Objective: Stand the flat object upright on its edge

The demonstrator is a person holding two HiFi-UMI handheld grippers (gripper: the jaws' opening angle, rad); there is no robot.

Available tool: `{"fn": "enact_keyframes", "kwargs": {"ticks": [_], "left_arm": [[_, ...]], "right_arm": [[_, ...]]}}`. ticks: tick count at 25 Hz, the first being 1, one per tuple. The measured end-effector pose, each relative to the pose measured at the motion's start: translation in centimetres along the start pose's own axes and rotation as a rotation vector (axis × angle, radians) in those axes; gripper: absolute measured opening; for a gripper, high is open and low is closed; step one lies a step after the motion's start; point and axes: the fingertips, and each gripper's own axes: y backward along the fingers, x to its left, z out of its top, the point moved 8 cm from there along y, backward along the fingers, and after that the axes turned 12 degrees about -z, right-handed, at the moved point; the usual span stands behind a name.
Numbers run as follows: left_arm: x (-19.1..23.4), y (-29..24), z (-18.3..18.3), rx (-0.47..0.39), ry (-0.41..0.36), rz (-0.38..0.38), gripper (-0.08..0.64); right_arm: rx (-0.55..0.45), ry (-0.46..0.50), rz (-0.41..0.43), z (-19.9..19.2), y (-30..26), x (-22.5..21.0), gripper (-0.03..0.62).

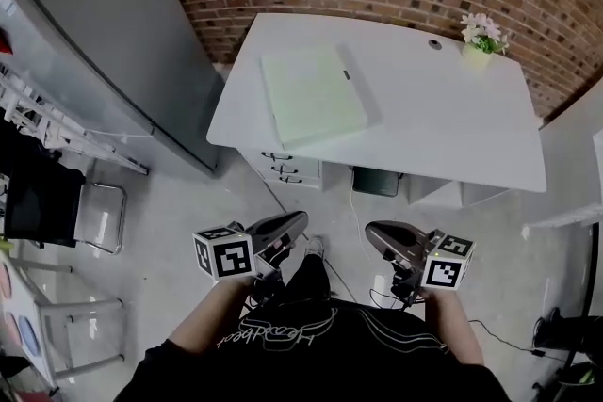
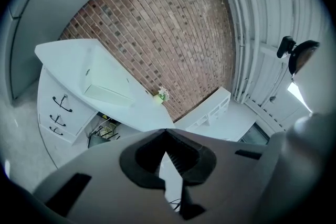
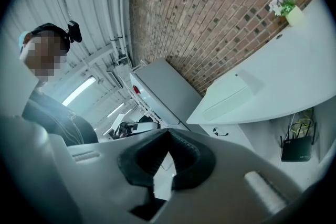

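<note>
A pale green flat object [image 1: 312, 95] lies flat on the left half of a white desk [image 1: 452, 127]. It also shows in the left gripper view as a flat object [image 2: 107, 90] and in the right gripper view as a flat object [image 3: 229, 96]. Both grippers hang low in front of the person's body, well short of the desk and apart from the object. My left gripper [image 1: 300, 220] is shut with nothing in it, jaws meeting at the tip [image 2: 166, 137]. My right gripper [image 1: 371, 232] is likewise shut and empty [image 3: 168, 135].
A small flower pot [image 1: 481, 40] stands at the desk's far right corner. Drawers [image 1: 283, 169] and a dark box [image 1: 377, 182] sit under the desk. A grey cabinet [image 1: 104, 42] stands to the left, a chair [image 1: 94, 214] nearer left. Cables [image 1: 499, 334] trail on the floor.
</note>
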Motion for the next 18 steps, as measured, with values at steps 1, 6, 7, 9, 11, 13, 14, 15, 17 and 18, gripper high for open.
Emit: {"fn": "enact_keyframes", "kwargs": {"ticks": [1, 6, 7, 9, 11, 13, 14, 15, 17, 18], "left_arm": [[0.9, -0.2, 0.8, 0.001, 0.007, 0.002, 0.003], [5.3, -0.8, 5.7, -0.011, 0.022, 0.021, 0.003], [6.2, -0.7, 6.7, -0.015, 0.025, 0.026, 0.003], [8.0, -0.6, 8.7, -0.027, 0.035, 0.039, 0.003], [9.6, -0.5, 10.6, -0.040, 0.047, 0.051, 0.003], [11.0, -0.4, 12.2, -0.046, 0.050, 0.061, 0.003], [11.5, -0.5, 13.0, -0.046, 0.049, 0.061, 0.003], [11.9, -0.6, 13.6, -0.043, 0.050, 0.057, 0.003], [12.5, -0.6, 14.6, -0.034, 0.043, 0.061, 0.004], [12.9, -0.5, 15.1, -0.031, 0.034, 0.073, 0.005]], "right_arm": [[0.002, -0.014, -0.002, 0.3, -0.7, -0.7, 0.006], [0.005, -0.047, -0.051, 3.2, -4.4, -4.2, 0.006], [0.004, -0.052, -0.062, 3.9, -5.2, -4.9, 0.006], [0.003, -0.057, -0.081, 5.3, -6.7, -6.1, 0.006], [0.001, -0.051, -0.100, 7.0, -8.2, -7.0, 0.006], [-0.004, -0.033, -0.116, 8.6, -9.6, -7.7, 0.006], [-0.008, -0.021, -0.124, 9.4, -10.2, -7.9, 0.006], [-0.012, -0.009, -0.129, 10.1, -10.8, -8.1, 0.006], [-0.020, 0.012, -0.134, 11.3, -11.8, -8.3, 0.006], [-0.024, 0.020, -0.135, 11.8, -12.2, -8.4, 0.006]]}}
